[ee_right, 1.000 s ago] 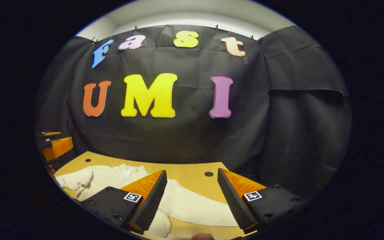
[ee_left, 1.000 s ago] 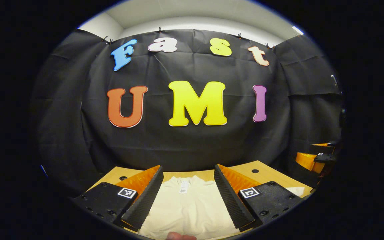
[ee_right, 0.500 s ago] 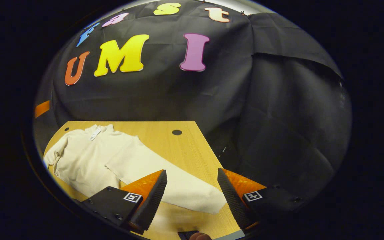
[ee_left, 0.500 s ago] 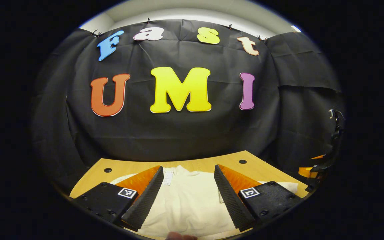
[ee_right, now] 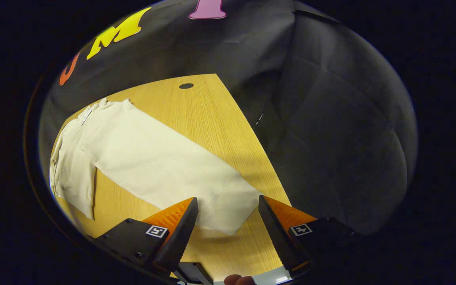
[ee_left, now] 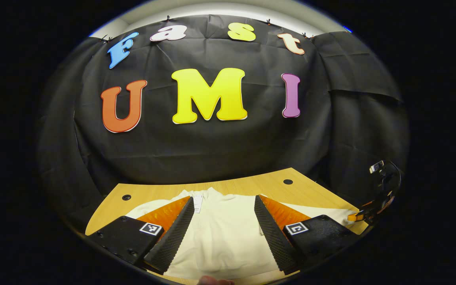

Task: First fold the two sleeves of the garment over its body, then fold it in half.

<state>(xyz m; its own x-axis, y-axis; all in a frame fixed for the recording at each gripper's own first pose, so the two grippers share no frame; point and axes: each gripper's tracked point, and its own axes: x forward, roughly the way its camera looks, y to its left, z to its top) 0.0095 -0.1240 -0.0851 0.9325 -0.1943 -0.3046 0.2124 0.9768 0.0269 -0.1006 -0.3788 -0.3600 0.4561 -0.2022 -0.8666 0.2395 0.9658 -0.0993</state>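
Note:
A cream long-sleeved garment [ee_left: 224,233] lies flat on the wooden table [ee_left: 251,186], collar and neck tag toward the back wall. My left gripper [ee_left: 224,227] hovers open above its chest, nothing between the fingers. In the right gripper view the garment's sleeve [ee_right: 160,162] stretches diagonally across the table [ee_right: 196,107], its cuff [ee_right: 232,209] lying between the fingers of my right gripper [ee_right: 228,225], which is open just above it. The garment's body [ee_right: 69,166] lies at the left. The right gripper [ee_left: 374,198] also appears at the far right of the left gripper view.
The table's right edge [ee_right: 267,158] runs close beside the cuff, with black cloth beyond it. Round holes [ee_right: 186,86] [ee_left: 126,197] [ee_left: 287,181] sit near the table's back corners. A fingertip [ee_right: 240,280] shows at the bottom edge.
My right gripper has tilted down and moved right, coming over the sleeve's cuff. My left gripper has tipped down slightly over the chest. Both stay open.

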